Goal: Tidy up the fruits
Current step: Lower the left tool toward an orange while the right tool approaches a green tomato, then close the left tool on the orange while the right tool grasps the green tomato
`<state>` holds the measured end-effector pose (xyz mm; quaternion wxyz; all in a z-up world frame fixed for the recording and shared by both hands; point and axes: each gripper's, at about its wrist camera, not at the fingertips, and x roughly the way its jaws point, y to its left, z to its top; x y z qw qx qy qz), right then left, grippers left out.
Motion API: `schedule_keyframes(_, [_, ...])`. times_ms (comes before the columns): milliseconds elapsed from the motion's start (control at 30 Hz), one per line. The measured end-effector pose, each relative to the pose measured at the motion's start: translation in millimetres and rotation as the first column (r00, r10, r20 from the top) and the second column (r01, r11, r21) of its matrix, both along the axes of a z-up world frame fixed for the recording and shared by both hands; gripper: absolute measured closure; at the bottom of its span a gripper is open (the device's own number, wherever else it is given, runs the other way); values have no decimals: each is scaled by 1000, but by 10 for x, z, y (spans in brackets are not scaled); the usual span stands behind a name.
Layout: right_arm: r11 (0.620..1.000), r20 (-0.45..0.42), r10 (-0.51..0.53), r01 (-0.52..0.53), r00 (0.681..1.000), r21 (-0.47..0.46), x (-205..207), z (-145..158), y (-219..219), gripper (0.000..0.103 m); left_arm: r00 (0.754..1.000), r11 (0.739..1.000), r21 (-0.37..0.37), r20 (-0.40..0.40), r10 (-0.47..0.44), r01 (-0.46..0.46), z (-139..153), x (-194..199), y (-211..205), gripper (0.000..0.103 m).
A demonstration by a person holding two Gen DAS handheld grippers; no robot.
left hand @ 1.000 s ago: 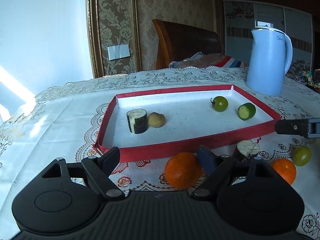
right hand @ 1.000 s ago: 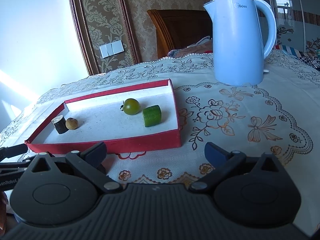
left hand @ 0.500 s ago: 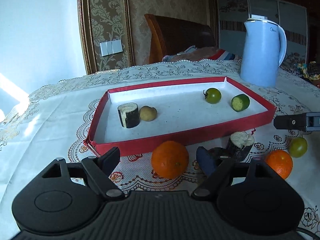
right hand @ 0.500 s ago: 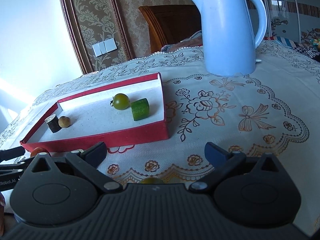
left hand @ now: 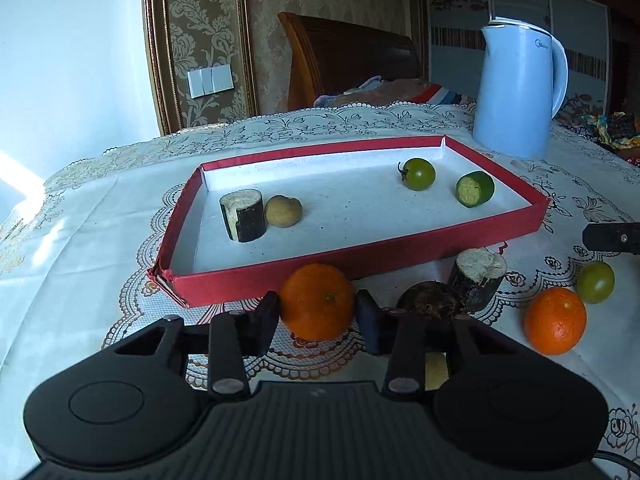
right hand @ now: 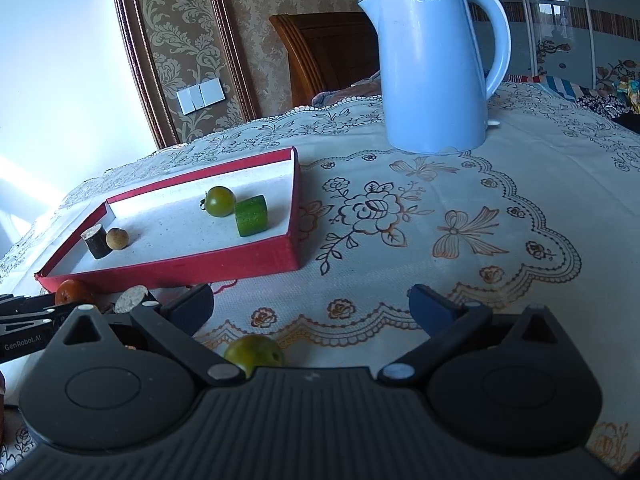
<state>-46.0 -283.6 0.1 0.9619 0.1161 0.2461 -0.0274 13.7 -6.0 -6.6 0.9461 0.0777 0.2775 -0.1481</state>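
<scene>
A red-walled tray (left hand: 360, 258) (right hand: 224, 264) holds a dark cut piece (left hand: 243, 216), a small brown fruit (left hand: 283, 211), a green tomato (left hand: 418, 174) (right hand: 219, 201) and a green cut piece (left hand: 475, 189) (right hand: 251, 215). In front of the tray lie an orange (left hand: 317, 301), a dark fruit (left hand: 430, 302), a cut piece (left hand: 478, 274), a second orange (left hand: 555, 320) and a green tomato (left hand: 595, 282) (right hand: 253, 354). My left gripper (left hand: 318, 320) has its fingers closed against both sides of the first orange. My right gripper (right hand: 310, 308) is open, above the loose green tomato.
A light blue kettle (left hand: 520, 92) (right hand: 436, 64) stands behind and to the right of the tray on the lace tablecloth. A wooden chair (left hand: 348, 64) is beyond the table's far edge. The right gripper's tip (left hand: 612, 237) shows at the left view's right edge.
My left gripper moved down and right and its fingers closed in on the orange. My right gripper drew back, so the loose green tomato now shows between its fingers.
</scene>
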Motion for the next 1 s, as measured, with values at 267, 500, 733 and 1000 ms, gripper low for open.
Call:
schedule_keyframes(267, [998, -4, 30, -30, 1000, -46, -140, -46, -16, 0, 1000, 1000, -14, -8, 3, -3, 7, 8, 19, 63])
schedule_keyframes(500, [980, -7, 79, -79, 997, -183, -160, -35, 234, 2, 1000, 1000, -10, -11, 11, -12, 4, 23, 19, 62])
schedule_keyframes(733, [969, -42, 120, -126, 992, -210, -109, -50, 320, 17, 1000, 1000, -8, -10, 11, -12, 2, 24, 16, 62])
schedule_keyframes(1000, [962, -73, 140, -153, 987, -227, -66, -80, 373, 32, 1000, 1000, -4, -9, 12, -12, 1, 23, 14, 62])
